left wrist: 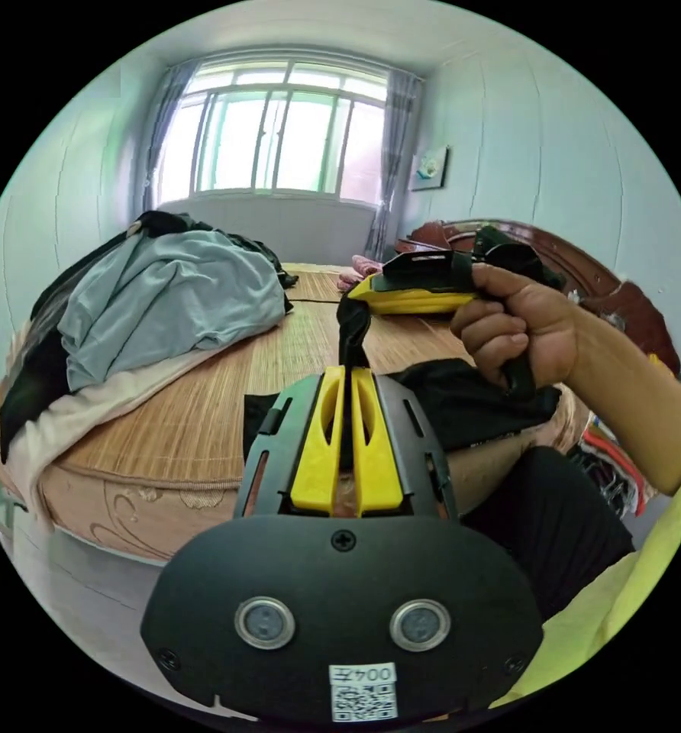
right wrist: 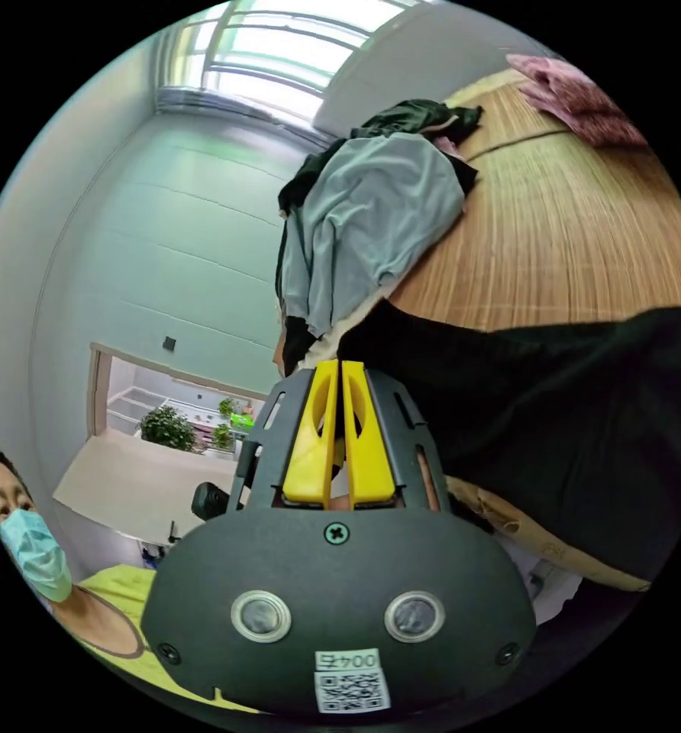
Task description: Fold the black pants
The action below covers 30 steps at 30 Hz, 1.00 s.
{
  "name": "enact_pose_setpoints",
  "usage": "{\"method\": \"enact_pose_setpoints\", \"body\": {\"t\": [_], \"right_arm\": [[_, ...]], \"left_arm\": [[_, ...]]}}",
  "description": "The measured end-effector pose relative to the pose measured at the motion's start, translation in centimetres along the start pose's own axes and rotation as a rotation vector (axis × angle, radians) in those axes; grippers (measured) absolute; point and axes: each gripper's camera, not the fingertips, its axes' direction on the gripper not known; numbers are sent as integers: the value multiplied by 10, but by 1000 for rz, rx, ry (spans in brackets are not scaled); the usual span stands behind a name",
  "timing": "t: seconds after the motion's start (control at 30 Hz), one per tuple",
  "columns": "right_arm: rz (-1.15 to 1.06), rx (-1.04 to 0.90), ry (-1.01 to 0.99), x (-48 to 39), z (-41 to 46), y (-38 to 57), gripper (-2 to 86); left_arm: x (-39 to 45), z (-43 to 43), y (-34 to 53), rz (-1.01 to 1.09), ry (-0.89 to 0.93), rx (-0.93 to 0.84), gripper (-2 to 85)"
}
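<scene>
The black pants point(left wrist: 463, 405) lie on the woven bed mat point(left wrist: 203, 397) near the bed's edge. In the left gripper view my left gripper point(left wrist: 348, 374) is shut on a bunched black strip of the pants that rises from its yellow jaws. That strip runs up to the right gripper point(left wrist: 356, 299), held in a hand, which pinches its upper end. In the right gripper view my right gripper point(right wrist: 339, 368) is shut on an edge of the black pants point(right wrist: 554, 412), which spread out to the right over the mat point(right wrist: 554, 237).
A heap of clothes topped by a grey-blue garment point(left wrist: 157, 305) sits at the mat's far left. A pink cloth point(right wrist: 569, 92) lies farther off on the bed. A dark wooden headboard point(left wrist: 585, 267) stands at the right. The person point(right wrist: 66, 580) stands close by the bed edge.
</scene>
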Motion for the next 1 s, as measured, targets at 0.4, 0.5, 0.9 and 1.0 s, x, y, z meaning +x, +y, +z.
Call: {"method": "enact_pose_setpoints", "body": {"t": [0.4,0.5,0.9,1.0], "right_arm": [[-18,-172,275,23,189,-40,4],[16,-235,279,33,222,-40,19],[-244,-45,338,-7,80,43,78],[-126,49,460,31,-14,102,78]], "left_arm": [[-195,86,82,-747,265,-164,9],[-203,90,94,-767,274,-169,9],[-217,86,99,-807,300,-114,8],[-210,79,96,-774,263,-110,6]]}}
